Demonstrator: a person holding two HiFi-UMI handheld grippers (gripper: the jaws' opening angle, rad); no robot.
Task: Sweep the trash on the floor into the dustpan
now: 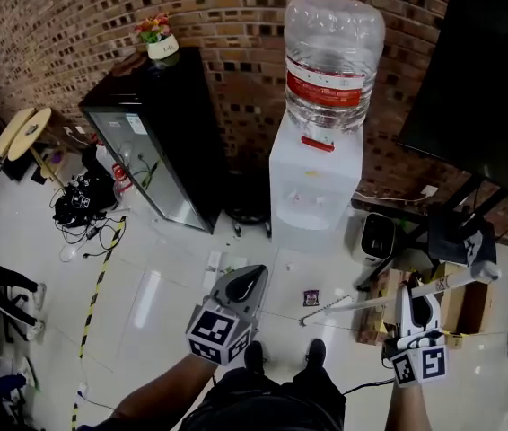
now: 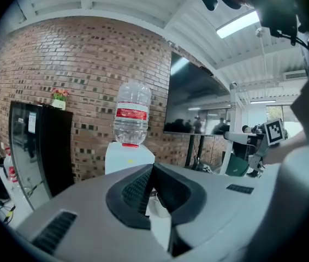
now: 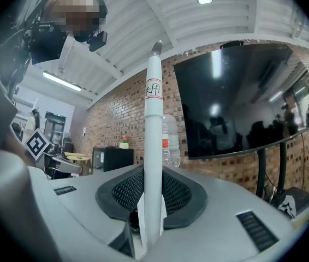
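Broom handle gripped, no dustpan in sight

Left tool (image 1: 254, 278) is pressed together on nothing, out over the white floor (image 1: 146, 303); a dark trash scrap (image 1: 310, 297) lies on the tiles between the tools; right tool (image 1: 416, 294) pinches the white broom handle (image 1: 362, 303) crosswise; a careless swing could clip the water dispenser (image 1: 312, 182); the smooth handle may twist in that narrow pinch.
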